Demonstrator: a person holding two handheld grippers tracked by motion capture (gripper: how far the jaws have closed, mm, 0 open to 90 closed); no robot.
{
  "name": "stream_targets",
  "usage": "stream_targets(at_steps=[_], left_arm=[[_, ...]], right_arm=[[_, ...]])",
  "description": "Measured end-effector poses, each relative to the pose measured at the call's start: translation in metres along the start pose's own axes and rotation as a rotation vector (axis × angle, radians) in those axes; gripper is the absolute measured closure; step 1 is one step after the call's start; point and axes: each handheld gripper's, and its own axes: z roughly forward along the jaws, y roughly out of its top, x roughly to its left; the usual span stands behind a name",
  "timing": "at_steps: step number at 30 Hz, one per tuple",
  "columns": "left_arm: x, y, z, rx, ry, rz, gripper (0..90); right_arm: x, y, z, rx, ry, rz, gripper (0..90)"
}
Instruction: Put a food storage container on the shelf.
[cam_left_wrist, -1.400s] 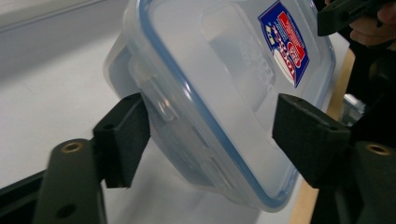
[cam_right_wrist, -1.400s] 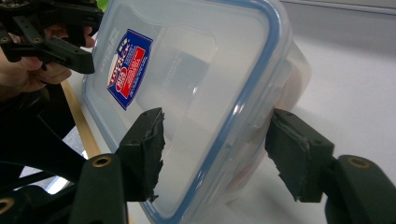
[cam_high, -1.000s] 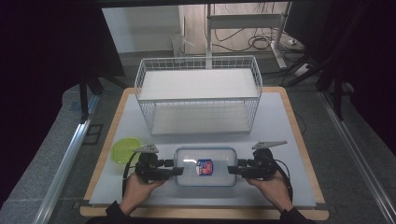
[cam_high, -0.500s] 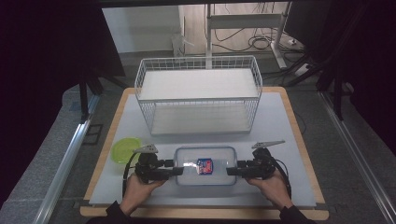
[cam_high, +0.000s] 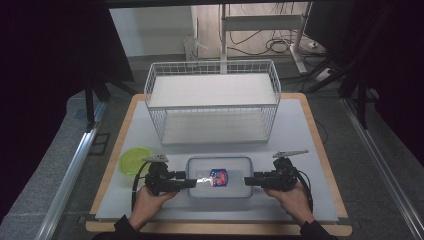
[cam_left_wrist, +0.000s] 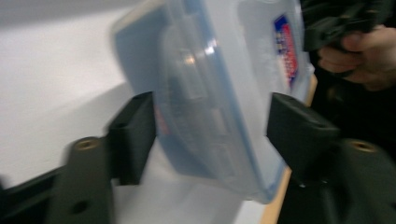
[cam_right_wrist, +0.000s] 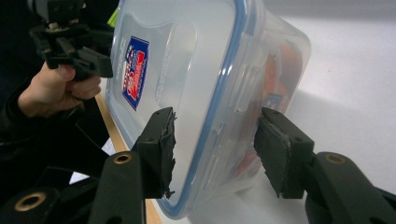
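A clear plastic container with a blue-rimmed lid and a red and blue label lies at the front middle of the table. My left gripper is at its left end. In the left gripper view its jaws straddle that end of the container; they have just been opening and stand close beside it. My right gripper is at the right end. Its jaws have just been closing, one pad on the lid and one on the base of the container.
A white wire basket stands behind the container across the middle of the table. A green round lid lies at the front left, just beyond my left hand. The wooden table edge runs close in front.
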Motion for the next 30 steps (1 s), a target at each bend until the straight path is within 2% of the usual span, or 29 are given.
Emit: stream_targets(at_steps=[1,5,8,12,13,17,23,30], left_arm=[[-0.001,0.0,-0.001,-0.004,0.005,0.0,40.2],[0.0,0.001,-0.003,-0.03,-0.001,-0.072,45.4],[-0.003,0.002,-0.003,-0.039,0.017,-0.083,46.4],[-0.006,0.005,-0.005,-0.056,0.041,-0.071,48.4],[-0.005,0.005,-0.005,-0.06,0.038,-0.079,48.5],[-0.008,0.012,-0.008,-0.069,0.045,-0.061,48.5],[-0.016,0.026,-0.018,-0.101,0.058,-0.017,48.5],[-0.02,0.045,-0.028,-0.122,0.076,0.015,48.4]], right_arm=[[0.0,0.0,0.0,-0.002,0.001,0.013,49.0],[0.001,-0.002,-0.002,-0.01,0.004,0.062,52.1],[0.006,-0.002,-0.002,-0.015,-0.026,0.077,52.5],[0.015,0.0,-0.002,-0.029,-0.076,0.044,53.0],[0.016,0.0,-0.002,-0.034,-0.082,0.035,53.0],[0.016,0.004,-0.004,-0.042,-0.074,0.035,53.1],[0.025,0.019,-0.012,-0.074,-0.078,-0.021,53.0],[0.03,0.037,-0.016,-0.086,-0.071,-0.05,53.0]])
